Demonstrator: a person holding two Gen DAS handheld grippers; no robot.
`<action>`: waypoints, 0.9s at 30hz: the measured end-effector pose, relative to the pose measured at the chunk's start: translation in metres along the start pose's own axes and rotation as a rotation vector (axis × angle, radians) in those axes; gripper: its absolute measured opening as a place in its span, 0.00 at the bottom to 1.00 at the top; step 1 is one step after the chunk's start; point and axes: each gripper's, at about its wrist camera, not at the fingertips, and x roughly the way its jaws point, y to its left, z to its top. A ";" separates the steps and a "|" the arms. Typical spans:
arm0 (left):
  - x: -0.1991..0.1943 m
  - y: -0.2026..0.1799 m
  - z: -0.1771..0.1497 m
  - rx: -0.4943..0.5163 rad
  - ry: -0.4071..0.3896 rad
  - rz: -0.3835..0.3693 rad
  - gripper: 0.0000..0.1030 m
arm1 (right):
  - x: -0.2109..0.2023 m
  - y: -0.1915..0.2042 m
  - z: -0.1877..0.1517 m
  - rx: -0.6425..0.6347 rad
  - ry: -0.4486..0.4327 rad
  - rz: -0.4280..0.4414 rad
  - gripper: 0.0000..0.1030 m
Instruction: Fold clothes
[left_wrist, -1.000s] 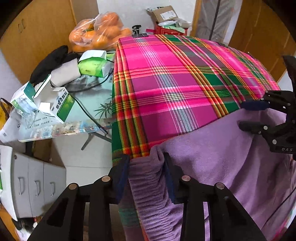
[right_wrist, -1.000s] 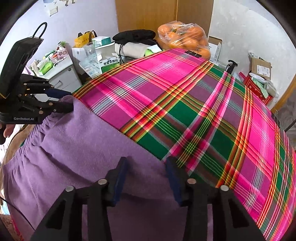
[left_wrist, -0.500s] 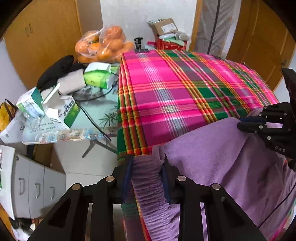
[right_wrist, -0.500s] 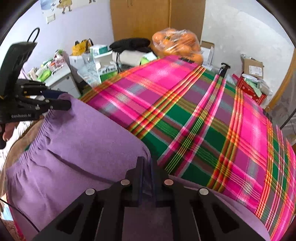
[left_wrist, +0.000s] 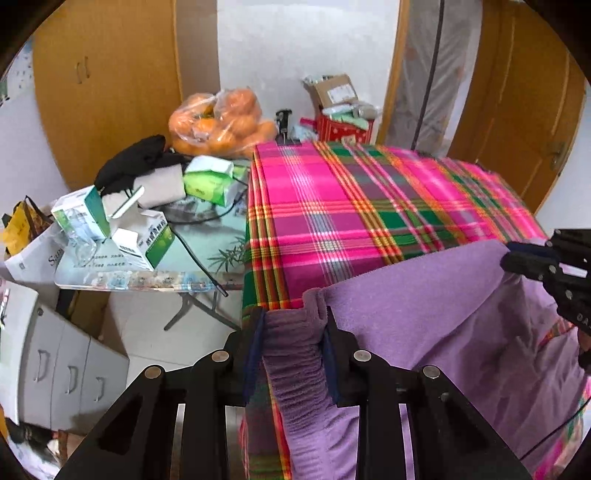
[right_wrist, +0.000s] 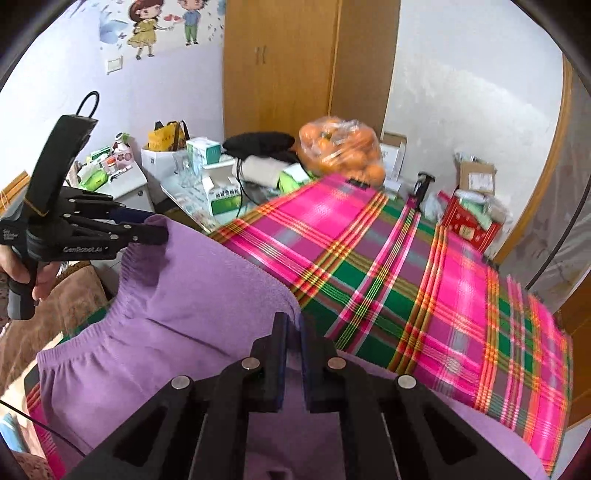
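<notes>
Purple knit garment (left_wrist: 424, 295) draped over near edge of counter under a pink-green plaid cloth (left_wrist: 351, 206), lower part hanging off the front. Left gripper (left_wrist: 293, 332): fingers (left_wrist: 255, 343) clenched on the bunched ribbed band at the garment's left corner, fabric filling the gap between them. Right gripper (right_wrist: 291, 332): fingers (right_wrist: 279, 350) pinched nearly together on a thin fold of the garment's upper edge; in the left wrist view it shows at the right margin (left_wrist: 517, 254) gripping that same edge. Fabric between the two grips raised off the plaid cloth, slack, with creases. A hand (right_wrist: 22, 266) wraps the left gripper's handle. Side table (left_wrist: 155, 284) beside the counter, cluttered: bag of oranges (left_wrist: 221, 122), green-white boxes (left_wrist: 144, 243), black cloth (left_wrist: 136, 162). Grey drawer unit (left_wrist: 55, 365) lower left. Some motion blur on the far plaid
</notes>
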 end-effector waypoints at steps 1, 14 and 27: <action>-0.005 0.001 -0.002 -0.004 -0.010 -0.003 0.28 | -0.006 0.004 0.000 -0.002 -0.008 -0.004 0.07; -0.066 -0.006 -0.034 -0.016 -0.109 -0.023 0.28 | -0.071 0.049 -0.023 -0.014 -0.090 -0.045 0.07; -0.105 -0.019 -0.082 -0.003 -0.146 -0.035 0.28 | -0.112 0.087 -0.069 -0.009 -0.117 -0.011 0.07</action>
